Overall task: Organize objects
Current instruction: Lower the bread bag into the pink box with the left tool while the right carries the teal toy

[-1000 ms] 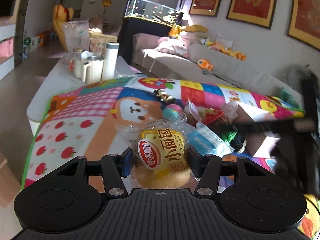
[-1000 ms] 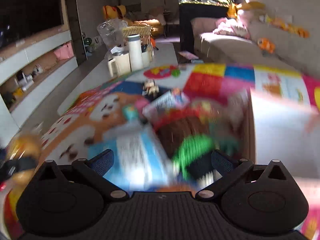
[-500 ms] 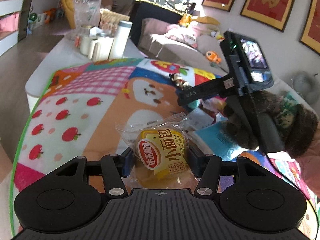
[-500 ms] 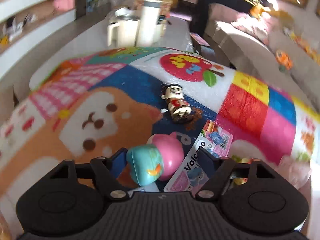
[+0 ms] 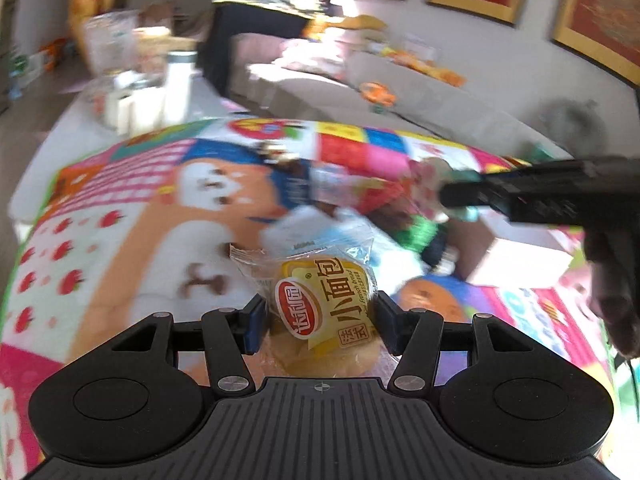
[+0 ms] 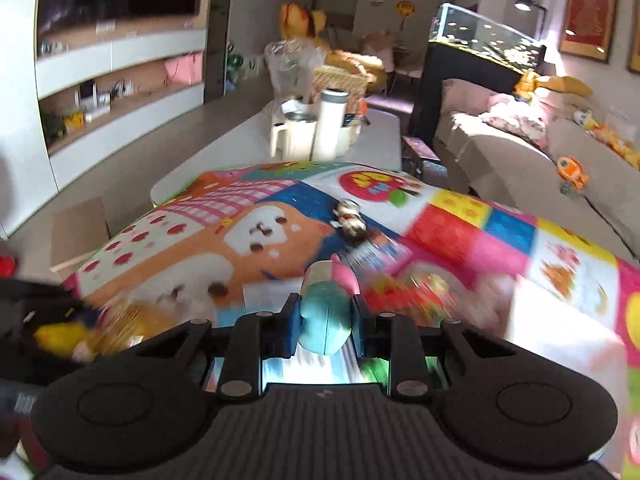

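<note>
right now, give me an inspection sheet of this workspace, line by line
surface: colourful cartoon play mat covering the table.
job's things: packaged small bread; teal and pink toy.
clutter: small figurine on the mat's blue patch; blurred packets and a white box near the mat's middle.
grippers: left hand-held gripper is shut on the packaged small bread; right hand-held gripper is shut on the teal and pink toy.
cables: nothing seen.
surroundings: white flask and jugs at the table's far end, sofa with soft toys, fish tank, wall shelves.
</note>
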`<state>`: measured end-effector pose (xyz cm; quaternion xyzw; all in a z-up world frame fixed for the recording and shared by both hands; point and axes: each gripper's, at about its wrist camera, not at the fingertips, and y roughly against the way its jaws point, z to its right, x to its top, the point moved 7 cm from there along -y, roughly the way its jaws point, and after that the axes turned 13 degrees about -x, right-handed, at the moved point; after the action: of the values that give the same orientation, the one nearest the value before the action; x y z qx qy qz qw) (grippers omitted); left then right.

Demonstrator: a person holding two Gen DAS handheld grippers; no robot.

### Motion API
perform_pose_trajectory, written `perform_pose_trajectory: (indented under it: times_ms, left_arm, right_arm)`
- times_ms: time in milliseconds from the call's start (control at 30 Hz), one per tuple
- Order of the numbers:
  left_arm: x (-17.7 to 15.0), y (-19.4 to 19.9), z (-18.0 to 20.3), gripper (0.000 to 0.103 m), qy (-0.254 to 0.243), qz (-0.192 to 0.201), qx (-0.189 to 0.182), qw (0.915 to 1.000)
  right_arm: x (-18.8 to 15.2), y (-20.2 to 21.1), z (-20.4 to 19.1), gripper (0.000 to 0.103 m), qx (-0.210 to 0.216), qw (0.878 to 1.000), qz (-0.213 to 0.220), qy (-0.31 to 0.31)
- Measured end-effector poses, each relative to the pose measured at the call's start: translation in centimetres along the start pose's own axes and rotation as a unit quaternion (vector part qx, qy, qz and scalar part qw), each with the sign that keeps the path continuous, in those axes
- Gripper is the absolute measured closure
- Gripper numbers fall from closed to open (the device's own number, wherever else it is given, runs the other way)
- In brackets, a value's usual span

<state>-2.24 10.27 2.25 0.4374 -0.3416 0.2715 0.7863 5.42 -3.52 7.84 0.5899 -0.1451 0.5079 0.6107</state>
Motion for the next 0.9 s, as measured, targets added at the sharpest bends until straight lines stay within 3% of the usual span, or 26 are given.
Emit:
perform_pose_trajectory:
  times_ms: [200, 367, 467, 567, 700, 800, 900]
  left_arm:
    - [-0.4, -4.1, 7.3, 0.044, -0.060, -0.059, -0.061, 0.9946]
    - [5.0, -9.5, 12.6, 0.044, -0.094, -0.020, -0.092, 0.9912]
    - [8.3, -14.6, 14.6, 0.043, -0.057, -0.003, -0.117, 0.9915]
    - [9.3, -20.2, 15.1, 0.044, -0.025, -0.013, -0.106, 0.9940]
    - [7.7, -25.0, 15.7, 0.040, -0.082, -0.068, -0.064, 0.9923]
    - [6.4, -24.6, 16.5, 0.040, -0.130, -0.088, -0.062, 0.9857]
    - [6.9, -22.8, 16.3, 0.040, -0.128, -0.058, -0.071, 0.9875]
  right_arm:
    - [-7.5, 6.7, 6.5, 0.078, -0.066, 0.997, -0.001, -0.040]
    - [-11.3, 9.3, 11.4, 0.078, -0.103, 0.989, 0.004, -0.106]
    - [-12.8, 9.4, 13.7, 0.078, -0.116, 0.983, 0.007, -0.142]
    - [-13.9, 9.1, 15.1, 0.078, -0.123, 0.978, 0.007, -0.167]
    - [-15.1, 8.8, 15.9, 0.078, -0.134, 0.975, 0.009, -0.178]
    - [-15.9, 8.6, 16.5, 0.078, -0.141, 0.974, 0.008, -0.178]
    - [-16.4, 7.8, 17.0, 0.078, -0.140, 0.972, -0.003, -0.187]
